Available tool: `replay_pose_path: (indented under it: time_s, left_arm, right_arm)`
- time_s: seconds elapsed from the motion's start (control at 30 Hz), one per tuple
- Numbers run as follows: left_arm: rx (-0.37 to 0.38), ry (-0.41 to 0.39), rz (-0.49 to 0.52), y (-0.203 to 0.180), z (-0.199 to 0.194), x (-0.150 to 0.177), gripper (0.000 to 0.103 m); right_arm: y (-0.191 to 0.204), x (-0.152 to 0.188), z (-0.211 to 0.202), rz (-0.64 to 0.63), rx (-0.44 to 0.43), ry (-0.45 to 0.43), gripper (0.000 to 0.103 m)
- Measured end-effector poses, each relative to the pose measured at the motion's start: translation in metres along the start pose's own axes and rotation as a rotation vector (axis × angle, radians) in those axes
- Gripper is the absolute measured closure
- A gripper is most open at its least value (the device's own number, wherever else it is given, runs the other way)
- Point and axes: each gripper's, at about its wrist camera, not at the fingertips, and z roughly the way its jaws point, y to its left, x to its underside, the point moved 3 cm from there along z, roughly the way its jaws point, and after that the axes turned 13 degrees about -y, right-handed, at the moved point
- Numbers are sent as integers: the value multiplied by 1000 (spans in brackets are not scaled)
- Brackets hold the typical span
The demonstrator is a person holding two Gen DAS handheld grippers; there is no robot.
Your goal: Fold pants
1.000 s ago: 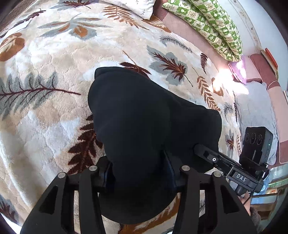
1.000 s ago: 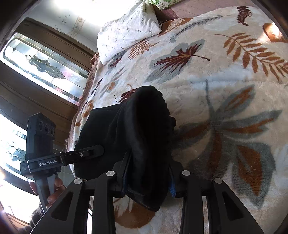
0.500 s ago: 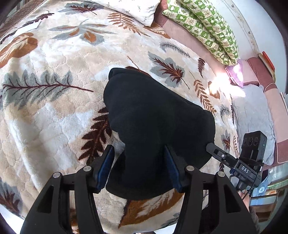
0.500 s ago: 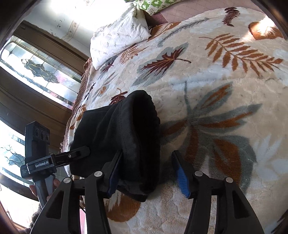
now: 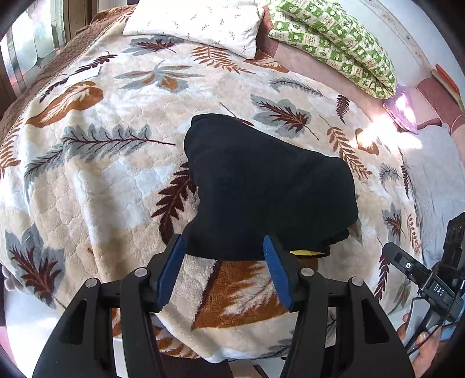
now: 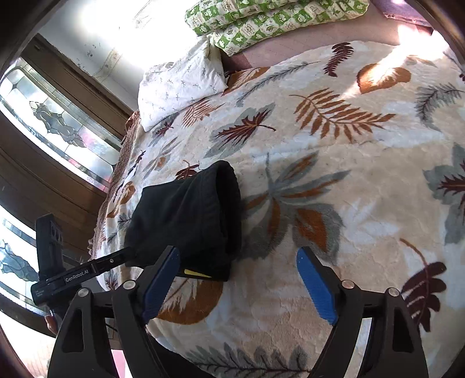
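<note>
The black pants (image 5: 261, 186) lie folded into a compact bundle on the leaf-patterned blanket (image 5: 96, 162), with a yellow tag at the near edge. My left gripper (image 5: 223, 250) hovers just short of the bundle's near edge, open, nothing between its blue pads. In the right wrist view the folded pants (image 6: 189, 218) sit to the left and my right gripper (image 6: 238, 258) is drawn back from them with its jaws opening wide and only blanket (image 6: 348, 174) between the pads. Each wrist view shows the other gripper's handle at its edge.
A white pillow (image 5: 200, 20) and a green patterned pillow (image 5: 334, 37) lie at the head of the bed. A stained-glass window (image 6: 58, 130) with dark wood framing runs along the bed's side. A person's hand (image 5: 421, 343) holds the right gripper's handle. The blanket's front edge hangs below.
Both grippers have let go of the folded pants and pulled back and up. The right jaws have spread wide. The bundle now rests on the blanket on its own.
</note>
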Motion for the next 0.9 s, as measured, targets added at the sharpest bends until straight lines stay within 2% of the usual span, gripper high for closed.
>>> replay_pose_path:
  time_s: [0.13,0.27,0.33,0.43,0.53,0.6,0.67,0.73,0.9]
  left_arm:
    - [-31,-27,38,-12,-9,8,48]
    - [-54,-41,55,-19,-17,16,48]
    - [-76,-71,43,-19,-22,20,48]
    - [-102,-121,7,-16,-28,27,48]
    - [-166,-130,34,-18,-26,36,48]
    - [-247,-165,103,-23,-26,41,48]
    - [-304,-165,186,-29,-22,45,48]
    - [-301,-144,210,-32,-18,48,48]
    - [-269,-137,173,-31,-18,51,48]
  right_arm:
    - [0,9,-9,-37,117,17,6]
    - [-4,19,-20,-69,222,7,3]
    - [-3,24,-27,-100,247,-10,3]
    - [6,31,-38,-177,272,-61,1]
    - [18,39,-47,-259,287,-101,0]
    - [23,45,-50,-270,268,-114,0]
    - [28,48,-52,-283,256,-131,0]
    - [34,50,-55,-308,252,-153,0]
    - [43,50,-60,-358,258,-187,0]
